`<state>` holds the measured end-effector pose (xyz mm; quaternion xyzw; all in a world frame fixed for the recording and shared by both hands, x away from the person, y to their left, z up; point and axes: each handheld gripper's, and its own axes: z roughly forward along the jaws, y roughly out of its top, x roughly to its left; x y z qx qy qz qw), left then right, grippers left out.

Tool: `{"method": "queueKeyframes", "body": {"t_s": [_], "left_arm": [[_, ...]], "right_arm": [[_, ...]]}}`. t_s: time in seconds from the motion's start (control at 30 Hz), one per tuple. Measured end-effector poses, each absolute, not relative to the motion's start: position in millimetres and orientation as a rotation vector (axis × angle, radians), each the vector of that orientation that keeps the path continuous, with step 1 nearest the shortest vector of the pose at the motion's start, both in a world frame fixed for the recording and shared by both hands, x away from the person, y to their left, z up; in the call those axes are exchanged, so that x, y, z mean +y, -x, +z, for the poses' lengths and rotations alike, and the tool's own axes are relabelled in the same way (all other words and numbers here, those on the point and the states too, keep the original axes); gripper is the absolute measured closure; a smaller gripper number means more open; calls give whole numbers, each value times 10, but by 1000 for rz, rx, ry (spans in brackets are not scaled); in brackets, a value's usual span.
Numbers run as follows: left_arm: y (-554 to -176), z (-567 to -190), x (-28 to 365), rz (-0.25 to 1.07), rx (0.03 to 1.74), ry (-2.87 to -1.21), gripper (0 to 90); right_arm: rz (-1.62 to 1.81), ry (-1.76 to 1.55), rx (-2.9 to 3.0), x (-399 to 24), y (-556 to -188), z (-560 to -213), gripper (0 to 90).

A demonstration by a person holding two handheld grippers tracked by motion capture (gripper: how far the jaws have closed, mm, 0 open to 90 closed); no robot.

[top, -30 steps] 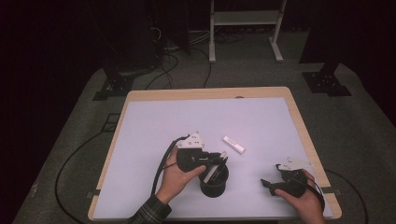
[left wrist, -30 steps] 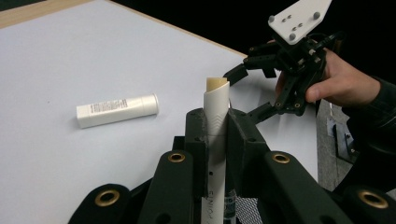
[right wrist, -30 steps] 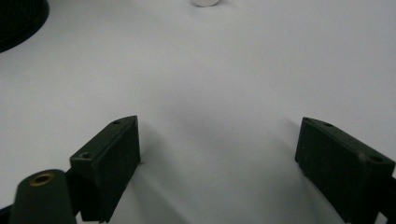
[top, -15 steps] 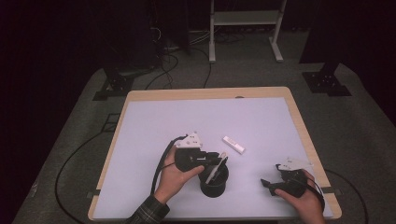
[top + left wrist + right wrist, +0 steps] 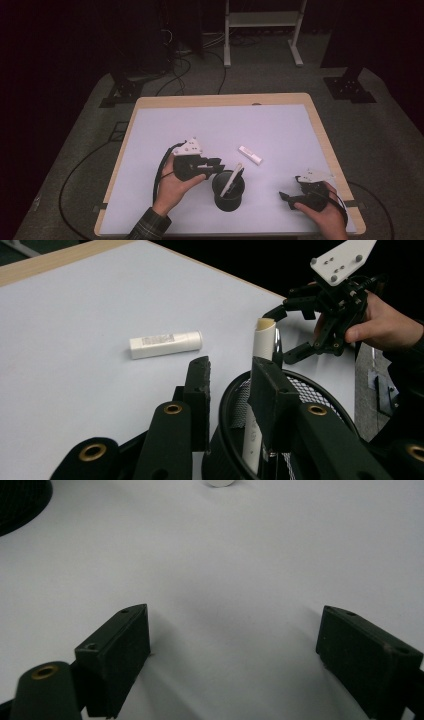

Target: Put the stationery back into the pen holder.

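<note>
A black mesh cup [image 5: 228,198] [image 5: 320,396] [image 5: 20,500] stands near the table's front edge. A white tube [image 5: 231,181] [image 5: 263,342] leans upright inside it, with its top above the rim. My left gripper [image 5: 219,165] [image 5: 231,375] hovers just left of the cup, level with the rim. Its jaws have just been opening and stand a little apart, and the pads press on nothing. A second white tube [image 5: 249,155] [image 5: 165,344] [image 5: 220,482] lies flat on the table beyond the cup. My right gripper [image 5: 290,189] [image 5: 290,332] [image 5: 235,625] rests low at the front right, open wide over bare table.
The white table top [image 5: 215,125] has a wooden rim, and its right edge is close to my right hand. Cables trail from both grippers off the front. Stands and cables sit on the dark floor behind the table.
My left gripper has let go of the tube and drawn back to the left of the cup. The tube now leans in the cup on its own. My right gripper has not moved.
</note>
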<state>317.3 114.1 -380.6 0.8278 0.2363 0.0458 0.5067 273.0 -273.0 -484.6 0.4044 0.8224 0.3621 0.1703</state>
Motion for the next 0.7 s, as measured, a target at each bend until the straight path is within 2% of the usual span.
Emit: {"method": "queueKeyframes", "body": {"t_s": [0.7], "left_arm": [[-3109, -3844, 1686, 230, 678, -2000, 546]], "right_arm": [[1028, -1148, 2337, -2728, -2730, -4844, 128]]}}
